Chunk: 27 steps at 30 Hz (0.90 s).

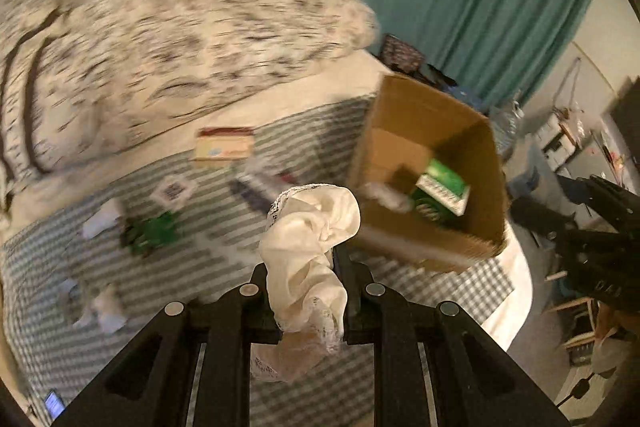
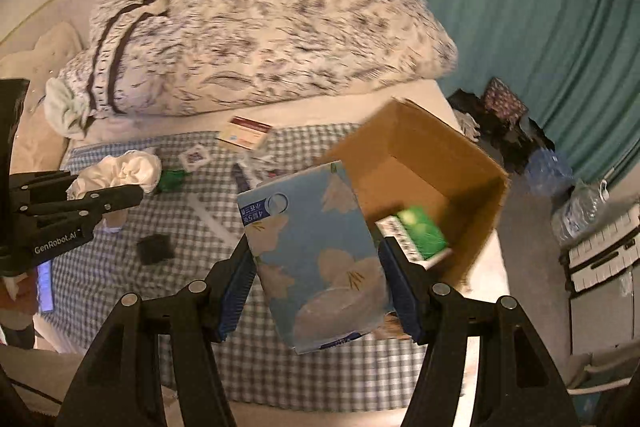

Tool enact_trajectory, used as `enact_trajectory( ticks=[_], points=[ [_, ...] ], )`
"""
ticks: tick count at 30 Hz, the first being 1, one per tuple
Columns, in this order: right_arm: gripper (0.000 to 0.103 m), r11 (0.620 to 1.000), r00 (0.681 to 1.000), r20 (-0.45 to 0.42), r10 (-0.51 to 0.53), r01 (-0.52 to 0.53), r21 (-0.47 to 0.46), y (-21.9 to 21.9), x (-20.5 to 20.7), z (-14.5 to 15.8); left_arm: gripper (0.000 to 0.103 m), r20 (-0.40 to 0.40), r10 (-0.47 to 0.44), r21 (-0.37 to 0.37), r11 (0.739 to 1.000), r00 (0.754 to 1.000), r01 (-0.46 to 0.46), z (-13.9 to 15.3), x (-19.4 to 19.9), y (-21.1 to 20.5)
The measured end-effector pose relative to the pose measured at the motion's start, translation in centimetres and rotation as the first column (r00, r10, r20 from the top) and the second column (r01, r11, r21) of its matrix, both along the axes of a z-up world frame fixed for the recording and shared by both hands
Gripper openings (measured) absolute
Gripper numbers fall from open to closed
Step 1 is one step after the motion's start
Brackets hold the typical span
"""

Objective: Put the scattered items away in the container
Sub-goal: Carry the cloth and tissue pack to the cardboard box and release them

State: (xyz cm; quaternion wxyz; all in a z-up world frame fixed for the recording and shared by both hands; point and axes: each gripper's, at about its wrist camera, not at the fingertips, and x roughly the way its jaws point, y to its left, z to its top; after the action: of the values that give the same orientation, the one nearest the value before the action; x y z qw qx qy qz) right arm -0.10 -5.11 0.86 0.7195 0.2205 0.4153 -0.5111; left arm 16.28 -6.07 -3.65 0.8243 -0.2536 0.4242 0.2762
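Above the bed's grey-checked sheet (image 1: 224,231), left gripper (image 1: 306,291) is holding a crumpled cream lace-trimmed cloth (image 1: 308,247), jaws narrow and pinching it. Right gripper (image 2: 316,271) is carrying a blue flower-printed tissue box (image 2: 316,259), jaws clamping its sides. Open brown cardboard box (image 2: 432,167) is sitting on the bed just beyond, with a green-and-white carton (image 2: 416,235) lying inside.

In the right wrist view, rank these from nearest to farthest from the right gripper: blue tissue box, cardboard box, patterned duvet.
1. Blue tissue box: clamped in the right gripper.
2. Cardboard box: just beyond, to the right, open on the bed.
3. Patterned duvet: heaped at the far side of the bed, by the wall.
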Motion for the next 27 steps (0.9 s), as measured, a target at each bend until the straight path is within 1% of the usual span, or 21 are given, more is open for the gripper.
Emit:
enact_trajectory(
  ticks=[4,9,12,17,19,20,21,23,24,27],
  points=[
    [0.062,1.0,1.0,-0.012,-0.002,0.002,0.03,-3.0,-3.2,-1.3,0.018,-0.008,-0.05,-0.024,0.998,0.999,0.05,-1.3,6.4,-1.8],
    [0.062,0.996,1.0,0.014,-0.004,0.003,0.088,-6.8,-6.5,-3.6,0.018,-0.07,-0.083,-0.05,0.996,0.994,0.079,-4.0,12.4,-2.5],
    [0.062,0.994,0.999,0.034,0.007,-0.011,0.108,-8.3,-7.7,-4.6,0.018,-0.091,-0.081,-0.056,0.996,0.993,0.076,-5.1,14.9,-2.3],
    [0.062,0.991,0.998,0.06,0.004,-0.012,0.13,-10.1,-8.8,-5.3,0.02,-0.131,-0.052,-0.066,0.997,0.99,0.044,-6.4,16.5,-1.8],
    [0.063,0.992,0.998,0.068,0.004,-0.013,0.129,-10.3,-8.9,-5.3,0.026,-0.128,-0.042,-0.074,0.997,0.991,0.032,-6.7,16.6,-1.7],
    [0.063,0.992,0.997,0.071,0.004,-0.013,0.126,-10.4,-8.9,-5.3,0.033,-0.132,-0.04,-0.071,0.997,0.99,0.03,-6.7,16.7,-1.7],
    [0.063,0.992,0.997,0.076,0.002,-0.011,0.125,-10.4,-9.0,-5.2,0.044,-0.139,-0.039,-0.067,0.997,0.989,0.03,-6.7,16.9,-1.8],
    [0.069,0.992,0.996,0.083,-0.017,0.006,0.129,-10.5,-9.1,-5.0,0.054,-0.14,-0.039,-0.063,0.998,0.989,0.03,-6.5,17.1,-1.8],
    [0.073,0.991,0.996,0.084,-0.027,0.015,0.132,-10.6,-9.2,-4.9,0.059,-0.139,-0.038,-0.063,0.998,0.99,0.03,-6.2,17.2,-1.8],
    [0.075,0.991,0.995,0.082,-0.05,0.039,0.126,-10.7,-9.4,-4.5,0.066,-0.134,-0.036,-0.067,0.997,0.99,0.027,-5.7,17.2,-1.8]
  ],
)
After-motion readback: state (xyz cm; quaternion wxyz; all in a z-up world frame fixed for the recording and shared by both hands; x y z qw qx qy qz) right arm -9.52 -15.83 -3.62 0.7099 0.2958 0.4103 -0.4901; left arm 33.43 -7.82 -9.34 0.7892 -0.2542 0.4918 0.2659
